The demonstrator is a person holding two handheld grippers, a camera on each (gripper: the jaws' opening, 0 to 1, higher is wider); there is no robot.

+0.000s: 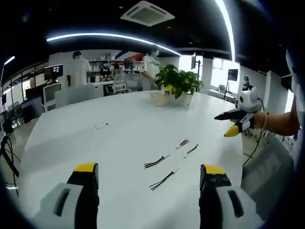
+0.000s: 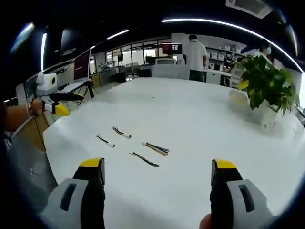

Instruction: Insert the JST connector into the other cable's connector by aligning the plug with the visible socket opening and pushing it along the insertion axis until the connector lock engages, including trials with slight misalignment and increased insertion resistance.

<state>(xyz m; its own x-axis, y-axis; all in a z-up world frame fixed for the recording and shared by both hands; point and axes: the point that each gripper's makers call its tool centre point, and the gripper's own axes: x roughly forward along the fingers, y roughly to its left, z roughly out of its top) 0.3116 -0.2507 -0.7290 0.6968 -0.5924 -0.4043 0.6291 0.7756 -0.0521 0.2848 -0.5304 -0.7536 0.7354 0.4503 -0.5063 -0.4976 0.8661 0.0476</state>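
Several short wire leads lie on the white table (image 1: 119, 143). In the left gripper view, two black bundles (image 1: 156, 162) (image 1: 163, 180) lie between and just beyond my jaws, and two shorter leads with pale connector ends (image 1: 182, 143) (image 1: 192, 150) lie farther off. The left gripper (image 1: 150, 169) hovers open and empty. In the right gripper view the same leads sit ahead: two with white plugs (image 2: 121, 132) (image 2: 105, 140) and two darker bundles (image 2: 156, 149) (image 2: 144, 159). The right gripper (image 2: 158, 164) is open with nothing in it. Each gripper also appears at the other view's side, held above the table edge.
A potted green plant (image 1: 178, 81) (image 2: 267, 83) stands on the far part of the table. A small white object (image 1: 101, 125) lies to the left. People (image 1: 78, 69) (image 2: 195, 52), desks and monitors fill the office behind. The table edge (image 2: 52, 143) runs near the leads.
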